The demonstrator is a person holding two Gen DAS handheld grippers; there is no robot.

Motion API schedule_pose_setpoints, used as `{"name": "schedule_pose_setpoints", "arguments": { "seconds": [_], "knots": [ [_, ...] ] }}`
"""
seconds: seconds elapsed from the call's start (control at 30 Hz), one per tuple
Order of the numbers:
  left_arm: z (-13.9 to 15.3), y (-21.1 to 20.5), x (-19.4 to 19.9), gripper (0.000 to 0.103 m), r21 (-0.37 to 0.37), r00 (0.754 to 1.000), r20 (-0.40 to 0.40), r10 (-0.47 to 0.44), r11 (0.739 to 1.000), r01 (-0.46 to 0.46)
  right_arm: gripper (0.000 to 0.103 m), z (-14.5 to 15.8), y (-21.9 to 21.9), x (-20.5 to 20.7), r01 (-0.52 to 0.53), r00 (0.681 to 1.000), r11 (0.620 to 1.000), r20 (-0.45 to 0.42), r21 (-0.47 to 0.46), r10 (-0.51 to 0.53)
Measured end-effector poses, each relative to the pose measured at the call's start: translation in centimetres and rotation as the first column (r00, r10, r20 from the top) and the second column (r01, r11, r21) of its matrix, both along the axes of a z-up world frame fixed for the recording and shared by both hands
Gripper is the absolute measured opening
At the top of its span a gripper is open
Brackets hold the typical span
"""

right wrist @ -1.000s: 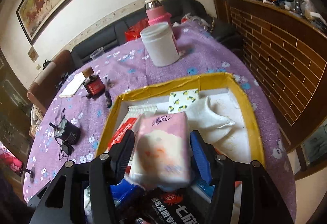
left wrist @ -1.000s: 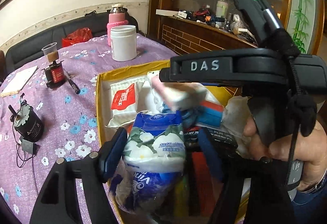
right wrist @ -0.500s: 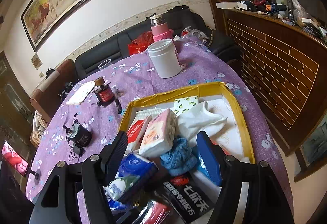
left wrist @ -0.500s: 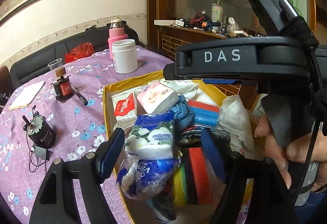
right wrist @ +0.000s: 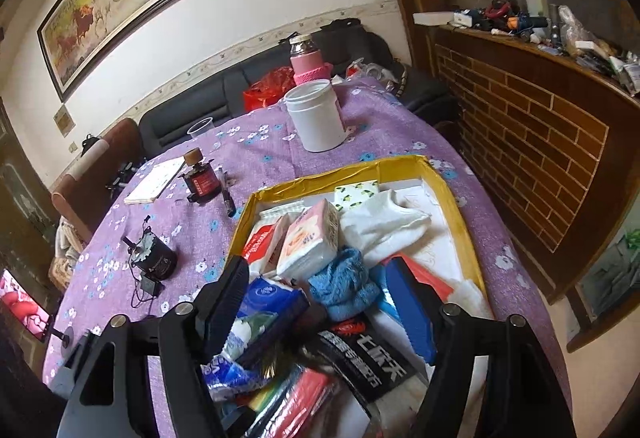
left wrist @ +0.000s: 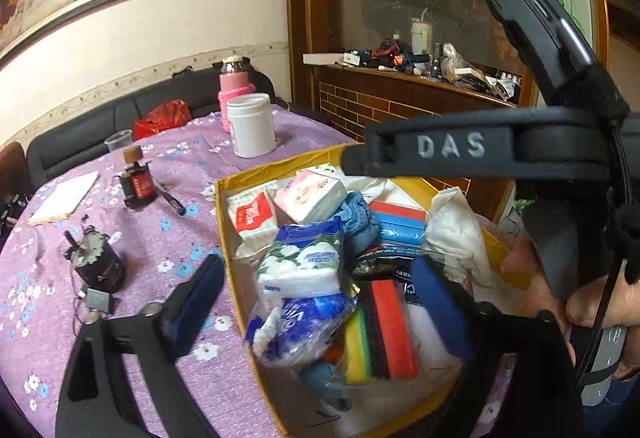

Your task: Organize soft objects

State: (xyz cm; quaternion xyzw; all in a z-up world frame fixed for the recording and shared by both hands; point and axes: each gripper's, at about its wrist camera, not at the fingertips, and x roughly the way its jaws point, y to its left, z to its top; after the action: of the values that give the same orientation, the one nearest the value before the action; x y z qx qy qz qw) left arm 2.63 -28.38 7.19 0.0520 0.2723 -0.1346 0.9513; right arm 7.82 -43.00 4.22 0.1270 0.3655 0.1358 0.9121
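A yellow-rimmed box [left wrist: 219,198] [right wrist: 448,190] on the purple table holds soft things. A pink tissue pack [left wrist: 310,195] [right wrist: 308,240] lies at its far left beside a red-and-white pack [left wrist: 251,212]. A blue flowered tissue pack [left wrist: 302,262] [right wrist: 260,314], a blue cloth [right wrist: 342,282], white cloths [right wrist: 380,222] [left wrist: 452,234] and coloured sponges [left wrist: 380,330] lie around it. My left gripper [left wrist: 320,302] is open and empty above the blue pack. My right gripper [right wrist: 320,302] is open and empty above the box.
On the purple flowered tablecloth left of the box stand a white jar [right wrist: 316,116], a pink bottle [right wrist: 306,62], a small red device [right wrist: 202,182], a pen [left wrist: 170,194], a black motor with wires [right wrist: 154,258] and a notepad [right wrist: 154,182]. A brick-faced counter [right wrist: 532,134] is at the right.
My right gripper opened and let the pink tissue pack drop into the box. My left gripper opened off the blue flowered pack. Both have pulled back and up.
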Motion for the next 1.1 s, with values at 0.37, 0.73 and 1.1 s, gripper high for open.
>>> {"name": "schedule_pose_setpoints", "arguments": {
  "seconds": [0.37,0.73,1.1],
  "knots": [
    [-1.0,1.8,-2.4,0.103,0.153,0.995,-0.091,0.051,0.987,-0.036,0.092,-1.2,0.8,-6.3,0.173,0.981,0.979,0.109,-0.110,-0.161],
    [-0.7,3.5,-7.0,0.103,0.255,0.993,0.052,0.105,0.960,-0.115,0.093,-1.9,3.3,-10.7,0.205,0.970,0.970,0.162,-0.129,-0.183],
    [-1.1,5.2,-6.2,0.103,0.161,0.996,-0.028,0.082,0.984,-0.077,0.093,-1.3,5.3,-11.0,0.196,0.971,0.967,0.172,-0.161,-0.168]
  ]
}}
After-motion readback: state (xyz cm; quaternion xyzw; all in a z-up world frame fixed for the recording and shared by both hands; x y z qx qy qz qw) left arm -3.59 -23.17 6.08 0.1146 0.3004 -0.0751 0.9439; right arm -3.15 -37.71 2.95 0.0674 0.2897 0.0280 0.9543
